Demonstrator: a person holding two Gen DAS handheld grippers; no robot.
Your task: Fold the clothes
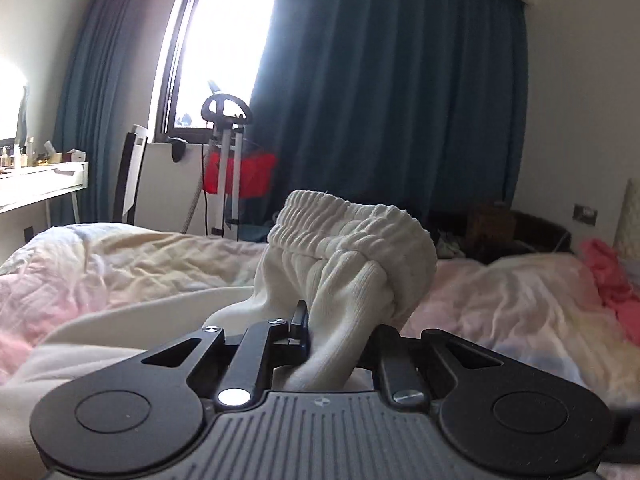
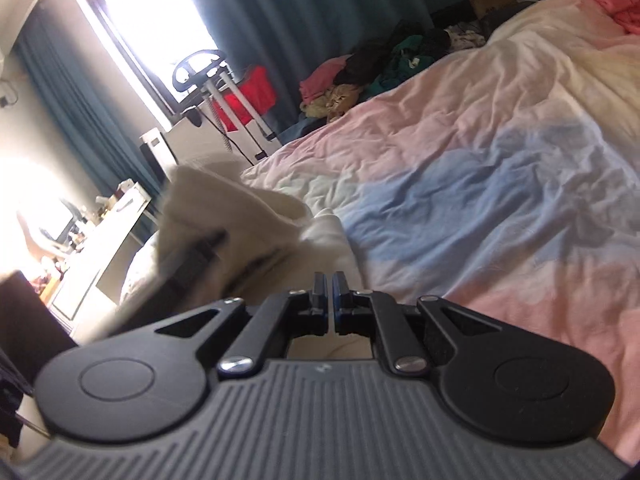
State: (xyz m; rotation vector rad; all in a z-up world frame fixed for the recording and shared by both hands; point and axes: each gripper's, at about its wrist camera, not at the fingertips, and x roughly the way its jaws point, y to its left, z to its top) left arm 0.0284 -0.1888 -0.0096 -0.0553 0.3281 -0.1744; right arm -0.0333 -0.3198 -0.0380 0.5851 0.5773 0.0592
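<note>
My left gripper [image 1: 340, 320] is shut on a white ribbed garment [image 1: 352, 248], bunched at its elastic waistband and held up above the bed. The rest of the white cloth trails down to the left over the duvet [image 1: 120, 272]. In the right wrist view the same white garment [image 2: 224, 216] hangs blurred at the left, with the left gripper dark beneath it. My right gripper [image 2: 330, 280] is shut with its pads together and nothing between them, low over the white cloth edge [image 2: 332, 232] and the pastel duvet [image 2: 480, 184].
A pink garment [image 1: 612, 276] lies at the bed's far right. A pile of mixed clothes [image 2: 376, 68] sits beyond the bed. A clothes steamer stand with a red item [image 1: 236, 168], a white desk [image 1: 36, 184] and blue curtains [image 1: 380, 100] stand by the window.
</note>
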